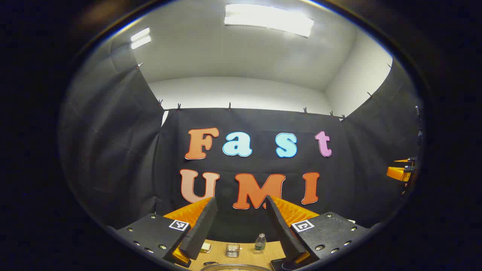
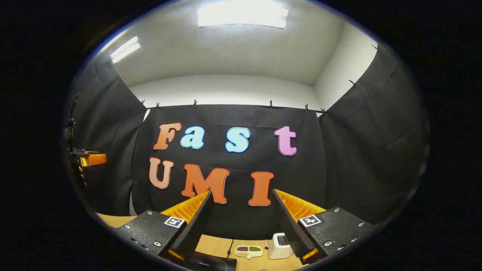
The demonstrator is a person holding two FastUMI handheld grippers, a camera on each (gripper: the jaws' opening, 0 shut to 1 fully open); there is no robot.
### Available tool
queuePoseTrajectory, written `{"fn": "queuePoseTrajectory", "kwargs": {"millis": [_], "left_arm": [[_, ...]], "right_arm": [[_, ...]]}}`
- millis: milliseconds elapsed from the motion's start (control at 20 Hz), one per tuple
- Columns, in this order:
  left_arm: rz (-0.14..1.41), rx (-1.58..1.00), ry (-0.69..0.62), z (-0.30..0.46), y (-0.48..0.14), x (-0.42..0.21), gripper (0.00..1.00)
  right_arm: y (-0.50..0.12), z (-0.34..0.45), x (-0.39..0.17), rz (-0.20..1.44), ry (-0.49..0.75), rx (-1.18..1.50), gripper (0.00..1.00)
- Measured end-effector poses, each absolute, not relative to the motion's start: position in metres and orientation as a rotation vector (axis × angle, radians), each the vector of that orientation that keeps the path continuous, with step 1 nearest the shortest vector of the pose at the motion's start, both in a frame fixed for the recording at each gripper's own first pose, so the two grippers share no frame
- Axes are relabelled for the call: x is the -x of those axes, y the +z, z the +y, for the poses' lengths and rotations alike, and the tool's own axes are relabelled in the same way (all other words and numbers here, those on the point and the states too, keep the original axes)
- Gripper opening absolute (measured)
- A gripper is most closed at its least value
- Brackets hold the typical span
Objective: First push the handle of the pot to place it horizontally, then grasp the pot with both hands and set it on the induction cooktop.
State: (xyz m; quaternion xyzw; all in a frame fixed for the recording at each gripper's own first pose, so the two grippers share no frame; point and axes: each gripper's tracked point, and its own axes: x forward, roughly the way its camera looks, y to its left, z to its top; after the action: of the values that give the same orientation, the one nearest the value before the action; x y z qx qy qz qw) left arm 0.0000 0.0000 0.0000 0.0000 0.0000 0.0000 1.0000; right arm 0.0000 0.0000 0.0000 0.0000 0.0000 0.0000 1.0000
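Observation:
At the very bottom of the left gripper view, a sliver of the pot's metal rim (image 1: 231, 267) shows below my left gripper (image 1: 240, 199). That gripper is open, held high, and has nothing between its fingers. A dark corner of the induction cooktop (image 1: 280, 265) lies beside the pot's rim. In the right gripper view, the black induction cooktop (image 2: 212, 263) sits on the wooden table under my right gripper (image 2: 241, 194), which is open and holds nothing. The pot's handle is hidden.
A small water bottle (image 1: 260, 242), a clear glass box (image 1: 232, 250) and a small dish (image 1: 206, 247) stand on the table behind the pot. Behind the cooktop are a white appliance (image 2: 279, 245), a divided dish (image 2: 248, 251) and a cable (image 2: 229, 246). The other gripper (image 2: 88, 158) hangs at the left edge.

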Motion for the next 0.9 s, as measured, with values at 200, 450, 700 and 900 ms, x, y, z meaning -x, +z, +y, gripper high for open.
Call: {"fn": "queuePoseTrajectory", "kwargs": {"millis": [200, 450, 700, 900], "left_arm": [[-0.052, 0.042, 0.021, 0.008, 0.004, 0.0, 0.82], [-0.057, 0.055, 0.016, 0.01, -0.003, -0.001, 0.83], [-0.043, 0.014, -0.001, 0.001, -0.014, 0.002, 0.83], [-0.011, 0.009, -0.025, -0.007, -0.033, 0.002, 0.83]], "right_arm": [[0.0, 0.009, 0.002, -0.017, 0.036, 0.017, 0.95], [0.0, 0.013, 0.005, -0.033, 0.039, 0.029, 0.95], [-0.006, 0.008, 0.006, -0.031, 0.034, 0.024, 0.95], [-0.017, 0.004, 0.008, -0.019, 0.035, 0.024, 0.95]]}}
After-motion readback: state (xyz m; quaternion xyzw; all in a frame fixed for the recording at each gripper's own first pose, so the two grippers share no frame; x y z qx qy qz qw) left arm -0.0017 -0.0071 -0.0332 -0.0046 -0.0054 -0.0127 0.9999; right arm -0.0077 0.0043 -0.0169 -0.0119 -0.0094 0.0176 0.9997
